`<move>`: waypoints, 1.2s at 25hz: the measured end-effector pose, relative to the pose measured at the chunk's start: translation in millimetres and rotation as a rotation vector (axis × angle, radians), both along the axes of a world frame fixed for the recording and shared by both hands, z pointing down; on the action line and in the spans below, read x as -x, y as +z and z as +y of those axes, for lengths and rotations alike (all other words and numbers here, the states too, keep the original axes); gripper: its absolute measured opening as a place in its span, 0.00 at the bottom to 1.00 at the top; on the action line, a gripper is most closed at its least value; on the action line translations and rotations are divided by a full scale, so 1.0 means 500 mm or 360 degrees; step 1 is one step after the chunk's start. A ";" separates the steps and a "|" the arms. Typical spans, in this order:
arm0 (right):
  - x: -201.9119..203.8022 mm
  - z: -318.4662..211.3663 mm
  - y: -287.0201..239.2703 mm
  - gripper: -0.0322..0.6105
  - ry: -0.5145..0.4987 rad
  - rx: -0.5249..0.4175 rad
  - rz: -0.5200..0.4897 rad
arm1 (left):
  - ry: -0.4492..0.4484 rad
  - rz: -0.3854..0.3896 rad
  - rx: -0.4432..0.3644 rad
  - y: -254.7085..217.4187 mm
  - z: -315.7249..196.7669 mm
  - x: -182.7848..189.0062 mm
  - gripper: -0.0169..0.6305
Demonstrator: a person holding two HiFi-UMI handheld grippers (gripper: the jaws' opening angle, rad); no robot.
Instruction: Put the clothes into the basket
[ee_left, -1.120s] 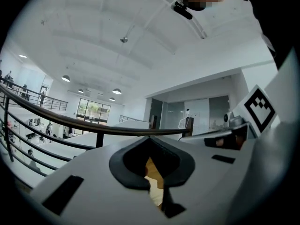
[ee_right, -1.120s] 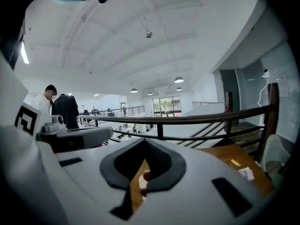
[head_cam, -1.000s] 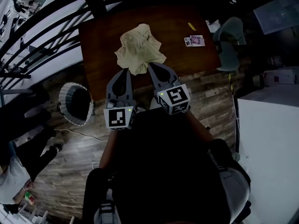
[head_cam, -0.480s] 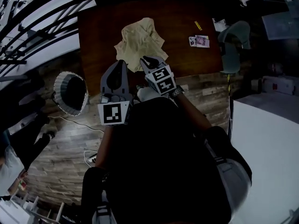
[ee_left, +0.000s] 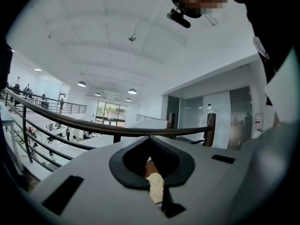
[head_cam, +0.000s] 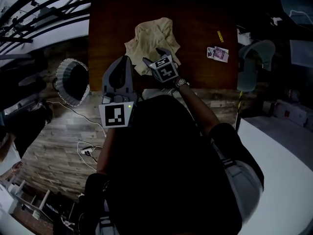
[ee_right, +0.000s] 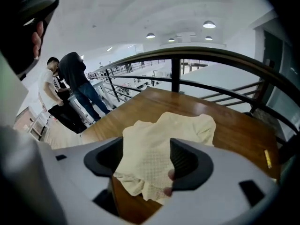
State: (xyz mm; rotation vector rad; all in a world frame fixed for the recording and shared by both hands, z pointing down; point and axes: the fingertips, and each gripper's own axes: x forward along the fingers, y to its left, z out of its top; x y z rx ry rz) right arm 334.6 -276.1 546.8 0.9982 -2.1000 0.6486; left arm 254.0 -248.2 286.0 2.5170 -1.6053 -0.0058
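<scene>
A crumpled cream garment lies on the dark wooden table. My right gripper tilts down over the garment's near edge. Its jaws have just been opening and stand open, with the cloth showing between them and not pinched. My left gripper hangs level just left of it, near the table's front edge. Its jaws are shut with the tips meeting, and nothing is held. A sliver of the cloth shows through the gap behind the tips. The white mesh basket stands on the floor left of the table.
A black railing runs behind and left of the table. Small cards and a yellow strip lie at the table's right. A grey chair stands to the right. Cables trail on the floor. People stand beyond the table.
The right gripper has dropped and tilted down onto the garment's near edge, and its jaws have opened. The left gripper has shifted slightly and stays shut.
</scene>
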 end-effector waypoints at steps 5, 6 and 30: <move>-0.011 -0.017 0.091 0.57 -0.0033 0.0163 0.0052 | -0.0062 -0.0018 0.0014 0.004 -0.014 -0.016 0.05; -0.009 -0.021 0.107 0.57 -0.0017 0.0198 0.0043 | -0.0075 -0.0025 0.0023 0.007 -0.017 -0.018 0.05; -0.030 -0.017 0.145 0.16 -0.0041 0.0120 0.0057 | -0.0155 -0.0101 0.0100 0.040 -0.030 -0.036 0.05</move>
